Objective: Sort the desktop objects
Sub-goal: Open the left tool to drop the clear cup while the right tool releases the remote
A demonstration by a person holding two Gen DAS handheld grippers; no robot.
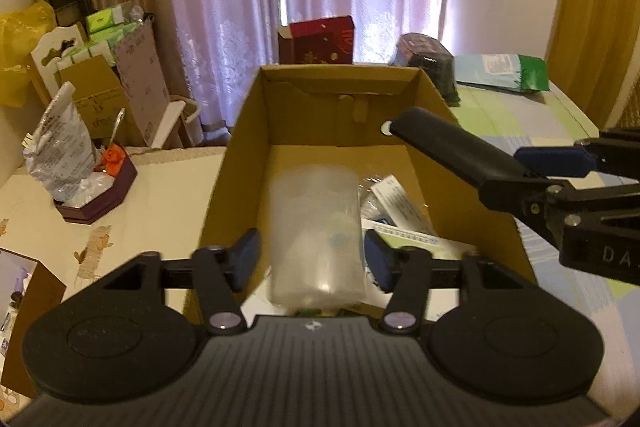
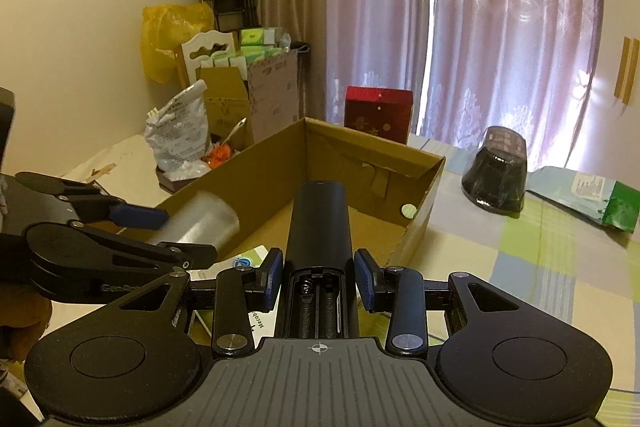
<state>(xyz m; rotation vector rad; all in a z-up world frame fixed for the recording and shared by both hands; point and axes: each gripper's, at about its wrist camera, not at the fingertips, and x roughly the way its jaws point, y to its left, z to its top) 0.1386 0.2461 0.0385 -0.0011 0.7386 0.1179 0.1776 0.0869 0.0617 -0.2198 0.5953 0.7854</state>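
Left tool (image 1: pixel 314 259): jaws set either side of a clear plastic roll (image 1: pixel 316 239), pads hard by its flanks. Roll blurred in the left wrist view, so no telling whether gripped or just let go. Roll poised over the near end of the open cardboard box (image 1: pixel 240 131), long axis pointing toward the far wall.

Right tool (image 2: pixel 319 279): clamped on a black remote (image 2: pixel 316 223), pads pressed to both sides, battery bay uncovered and facing up. Seen from the left wrist view, remote held clear of everything, slanting in over the right rim of the box with its tip above the far half.

Inside the box: bare cardboard floor at the far end, a few paper packets (image 1: pixel 400 203) at the near right. Around it on the desk (image 1: pixel 160 195): a dark wrapped pot (image 2: pixel 496 179) and a green-and-blue pouch (image 2: pixel 580 195) to the right, a red carton (image 2: pixel 378 115) behind the far wall.

Step in hand, by judgement: dropping both items into the box. Next move calls for lowering the roll to the box floor, jaws wide if not so already. Same for the remote: down onto the bare far patch, bay kept upward, clear of the right wall. Worth minding: roll round and slick, likely to roll toward the packets; the two tools close together, so one release at a time.
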